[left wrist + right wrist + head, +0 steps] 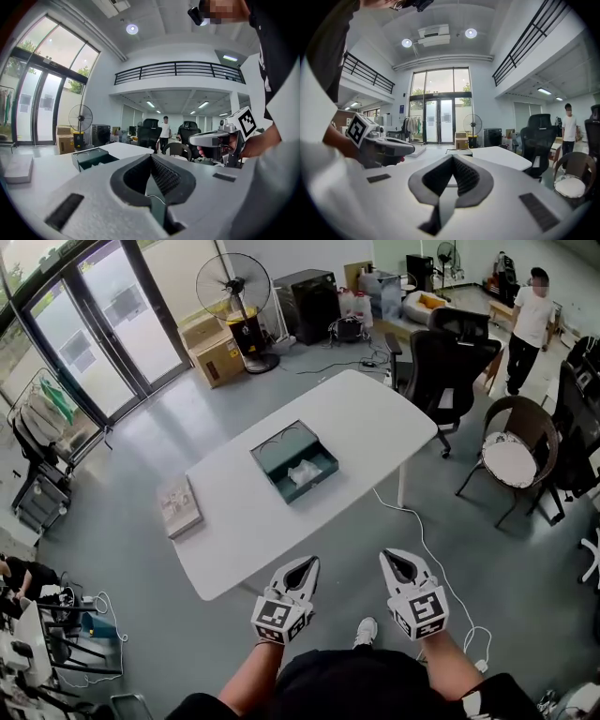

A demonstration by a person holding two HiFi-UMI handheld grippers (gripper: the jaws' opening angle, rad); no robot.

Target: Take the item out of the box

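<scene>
Both left gripper [309, 564] and right gripper [389, 559] (jaws together, empty) hover far from item [303, 472].

The box [279, 443] sits mid-worktop [356, 413], with the item [304, 472] in its nearer right part. A flat package [179, 506] lies at the worktop's left end. The left tool [302, 566] and right tool [400, 562] hang side by side before the near edge.

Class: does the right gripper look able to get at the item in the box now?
Probably yes: the box is open, nothing covers the item, and only bare table lies between it and the right gripper, whose jaws are shut.
</scene>
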